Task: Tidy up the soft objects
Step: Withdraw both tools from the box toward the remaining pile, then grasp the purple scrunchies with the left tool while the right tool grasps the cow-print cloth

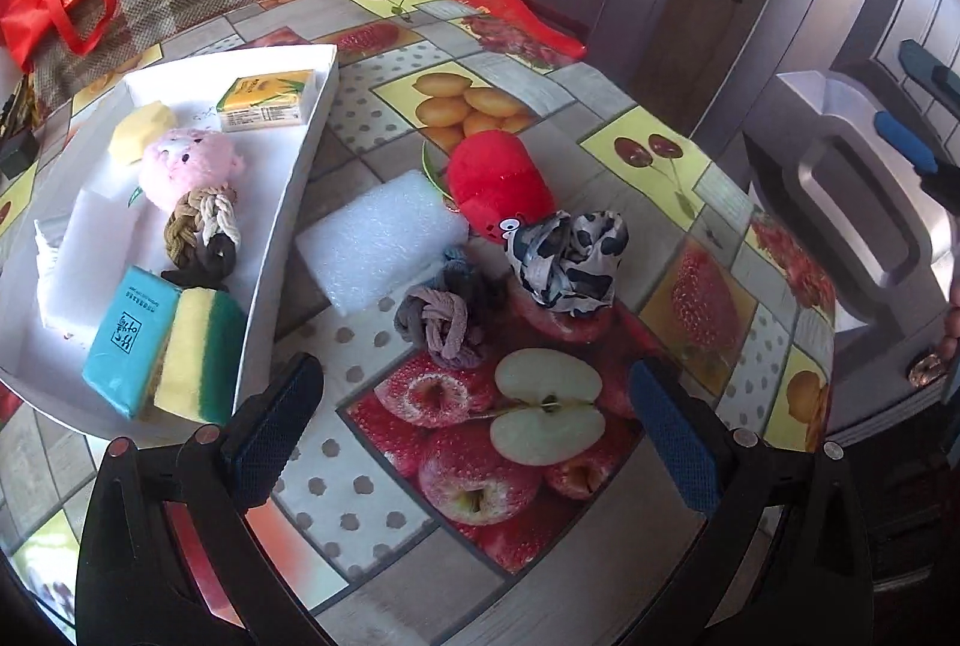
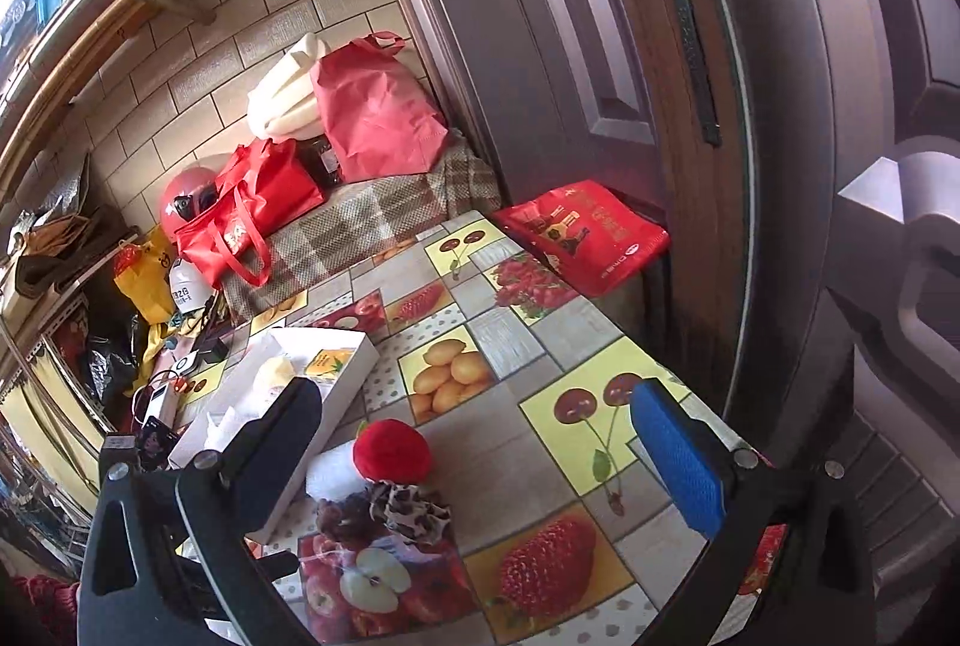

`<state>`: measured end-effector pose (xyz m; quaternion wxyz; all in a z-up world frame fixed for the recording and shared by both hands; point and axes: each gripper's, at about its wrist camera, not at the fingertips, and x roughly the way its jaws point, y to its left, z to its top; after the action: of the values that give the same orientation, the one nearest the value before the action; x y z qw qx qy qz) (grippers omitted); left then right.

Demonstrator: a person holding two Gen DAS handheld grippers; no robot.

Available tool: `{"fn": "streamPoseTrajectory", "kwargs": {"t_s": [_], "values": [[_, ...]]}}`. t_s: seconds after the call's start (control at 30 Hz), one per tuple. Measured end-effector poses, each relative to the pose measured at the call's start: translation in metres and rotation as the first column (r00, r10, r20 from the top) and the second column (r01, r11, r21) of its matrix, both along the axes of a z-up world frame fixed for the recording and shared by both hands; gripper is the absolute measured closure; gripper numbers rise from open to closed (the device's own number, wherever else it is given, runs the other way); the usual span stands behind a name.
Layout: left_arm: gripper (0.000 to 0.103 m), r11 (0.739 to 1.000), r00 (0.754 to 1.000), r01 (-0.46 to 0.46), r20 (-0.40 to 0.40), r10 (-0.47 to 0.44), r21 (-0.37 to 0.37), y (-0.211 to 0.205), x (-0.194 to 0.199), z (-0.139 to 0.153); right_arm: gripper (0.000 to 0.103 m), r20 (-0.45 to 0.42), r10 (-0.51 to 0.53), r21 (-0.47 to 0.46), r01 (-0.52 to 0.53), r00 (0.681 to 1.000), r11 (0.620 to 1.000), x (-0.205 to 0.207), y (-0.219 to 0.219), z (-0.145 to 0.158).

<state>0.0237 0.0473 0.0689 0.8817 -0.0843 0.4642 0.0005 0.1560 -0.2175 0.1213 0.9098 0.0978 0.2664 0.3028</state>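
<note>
Left wrist view: both grippers wide open, nothing held, over the fruit-print table.
Left gripper (image 1: 474, 436) hangs just short of the rope knot (image 1: 441, 325); foam (image 1: 381, 241), red plush (image 1: 501, 184) and spotted cloth (image 1: 570, 265) lie beyond it mid-table, beside the white tray (image 1: 288, 202) at the left edge. Right gripper (image 2: 477, 457) sits behind that same pile.

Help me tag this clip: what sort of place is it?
Likely a lived-in home, perhaps an entry or storage corner: a fruit-print tablecloth on the table, red shopping bags on a plaid-covered bench, and a panelled door.
</note>
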Motion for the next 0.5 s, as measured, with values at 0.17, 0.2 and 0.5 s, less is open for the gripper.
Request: {"fn": "streamPoseTrajectory", "kwargs": {"t_s": [0.17,0.2,0.5], "values": [[0.005,0.996,0.998,-0.057,-0.036,0.060,0.064,-0.010,0.025,-0.021,0.000,-0.037,0.026,-0.028,-0.027,0.999,0.999,0.006,-0.016,-0.013],[0.010,0.995,0.996,-0.064,-0.052,0.068,0.080,-0.010,0.030,-0.026,0.000,-0.046,0.032,-0.035,-0.034,0.998,0.999,0.007,-0.017,-0.015],[0.036,0.988,0.992,-0.083,-0.086,0.095,0.129,-0.007,0.050,-0.053,0.000,-0.112,0.176,-0.111,-0.188,0.978,0.976,0.027,0.006,-0.040]]}}
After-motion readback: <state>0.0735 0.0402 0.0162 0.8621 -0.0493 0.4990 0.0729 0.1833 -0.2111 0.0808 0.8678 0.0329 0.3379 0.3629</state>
